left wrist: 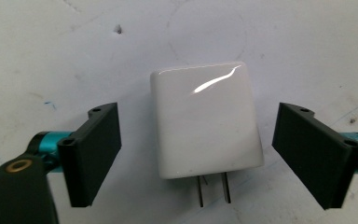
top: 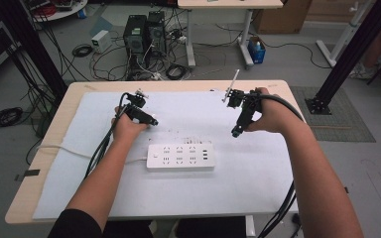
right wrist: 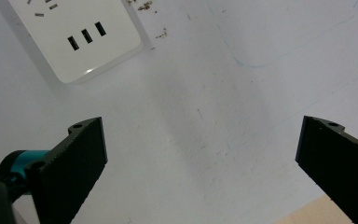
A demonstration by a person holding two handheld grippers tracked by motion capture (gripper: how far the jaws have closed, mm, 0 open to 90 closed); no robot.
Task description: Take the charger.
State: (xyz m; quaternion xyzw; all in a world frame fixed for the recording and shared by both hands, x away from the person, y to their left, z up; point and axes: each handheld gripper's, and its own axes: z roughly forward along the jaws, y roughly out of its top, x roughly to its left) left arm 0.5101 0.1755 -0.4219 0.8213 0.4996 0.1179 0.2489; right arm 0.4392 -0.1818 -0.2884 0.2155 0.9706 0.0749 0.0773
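A white plug adapter [left wrist: 205, 121] lies flat on the white mat, its two metal prongs [left wrist: 213, 190] pointing back toward the camera. My left gripper [left wrist: 200, 158] straddles it with a gap between each black jaw and the adapter's sides, so it is open and not pressing. In the high view the left gripper [top: 151, 121] is low over the mat, just behind the white power strip [top: 180, 156]. My right gripper [top: 235, 131] hovers to the right of the strip, jaws wide open and empty [right wrist: 200, 163]. The strip's USB end [right wrist: 81, 32] lies ahead of it.
A white mat [top: 258, 168] covers most of the wooden table [top: 287, 94]. The strip's white cord [top: 64, 148] runs off to the left. Black cables trail from both grippers along the forearms. Computers and cable tangles sit on the floor beyond the table.
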